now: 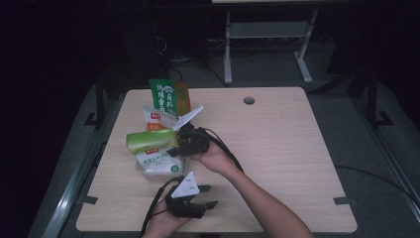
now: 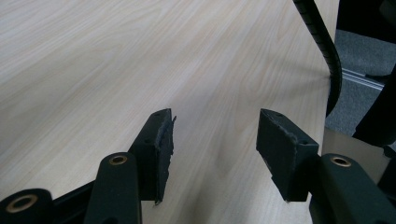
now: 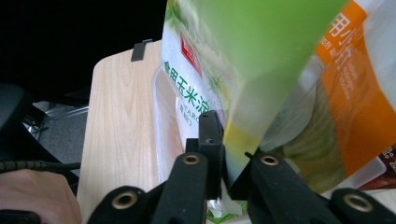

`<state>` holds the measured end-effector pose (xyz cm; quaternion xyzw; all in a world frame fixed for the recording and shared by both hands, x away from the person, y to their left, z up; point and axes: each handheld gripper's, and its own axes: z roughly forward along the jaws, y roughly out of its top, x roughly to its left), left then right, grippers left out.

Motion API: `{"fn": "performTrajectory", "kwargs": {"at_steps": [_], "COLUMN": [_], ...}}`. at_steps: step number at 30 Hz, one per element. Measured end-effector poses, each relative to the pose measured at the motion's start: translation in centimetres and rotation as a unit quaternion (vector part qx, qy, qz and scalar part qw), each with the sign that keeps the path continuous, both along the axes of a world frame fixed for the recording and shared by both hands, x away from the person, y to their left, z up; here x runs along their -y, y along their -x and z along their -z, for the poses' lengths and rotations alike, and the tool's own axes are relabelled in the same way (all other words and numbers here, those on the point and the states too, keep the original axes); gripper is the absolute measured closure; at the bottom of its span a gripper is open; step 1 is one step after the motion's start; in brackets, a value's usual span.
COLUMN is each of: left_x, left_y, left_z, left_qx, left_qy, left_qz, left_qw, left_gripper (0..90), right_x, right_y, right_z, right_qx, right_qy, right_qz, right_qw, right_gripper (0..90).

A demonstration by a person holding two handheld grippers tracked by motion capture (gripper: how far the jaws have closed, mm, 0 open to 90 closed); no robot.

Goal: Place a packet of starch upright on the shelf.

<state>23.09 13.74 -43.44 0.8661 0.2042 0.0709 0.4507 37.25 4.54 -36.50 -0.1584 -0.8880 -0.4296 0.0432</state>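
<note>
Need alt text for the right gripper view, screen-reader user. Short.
The right gripper is shut on the edge of a green-topped food bag, its black jaws rising from the bottom of the frame. An orange-labelled bag stands just behind it, and both sit in a clear tray on the light wood table.

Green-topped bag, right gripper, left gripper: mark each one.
Green-topped bag (image 1: 151,140), high view, on its green upper panel.
Right gripper (image 3: 225,179), right gripper view, between its jaws pinching the bag's edge.
Left gripper (image 2: 215,142), left gripper view, the gap between its open jaws.
</note>
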Motion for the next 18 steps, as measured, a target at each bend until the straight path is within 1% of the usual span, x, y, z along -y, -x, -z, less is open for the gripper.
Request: {"fn": "performTrajectory", "kwargs": {"at_steps": [4,5,7,9,10,11,13,16,18], "left_x": [-0.2,-0.2,-0.2,-0.2,-0.2,-0.3,-0.3,-0.3,-0.4], "left_y": [-0.1,-0.2,-0.2,-0.3,-0.3,-0.3,-0.3,-0.4,-0.5], "left_z": [0.0,0.0,0.0,0.0,0.0,-0.1,-0.1,-0.1,-0.1], "left_qx": [0.000,0.000,0.000,0.001,0.001,0.002,0.002,0.003,0.004], "left_qy": [0.001,0.000,-0.001,-0.001,0.000,0.000,-0.001,-0.001,-0.001], "left_qz": [-0.005,-0.005,-0.006,-0.007,-0.008,-0.007,-0.007,-0.007,-0.007], "left_qw": [1.0000,1.0000,1.0000,1.0000,1.0000,1.0000,1.0000,1.0000,1.0000], "left_gripper": [45.5,45.5,45.3,44.9,44.8,44.7,44.7,44.5,44.4], "right_x": [0.2,0.3,0.3,0.3,0.4,0.5,0.8,1.4,1.9], "right_y": [-0.1,-0.1,-0.1,0.1,0.0,0.0,0.1,0.0,-0.1], "right_z": [0.2,0.3,0.3,0.2,0.3,0.2,0.2,0.1,0.0], "right_qx": [-0.005,-0.010,-0.009,-0.003,-0.001,-0.009,-0.013,-0.013,-0.009], "right_qy": [-0.002,-0.005,-0.005,-0.003,-0.007,-0.009,-0.013,-0.013,-0.013], "right_qz": [-0.001,0.001,0.000,0.001,-0.003,-0.001,-0.004,-0.008,-0.007], "right_qw": [1.0000,0.9999,0.9999,1.0000,1.0000,0.9999,0.9998,0.9998,0.9999], "right_gripper": [88.7,88.7,88.0,84.2,80.6,79.6,76.3,71.1,69.9]}}
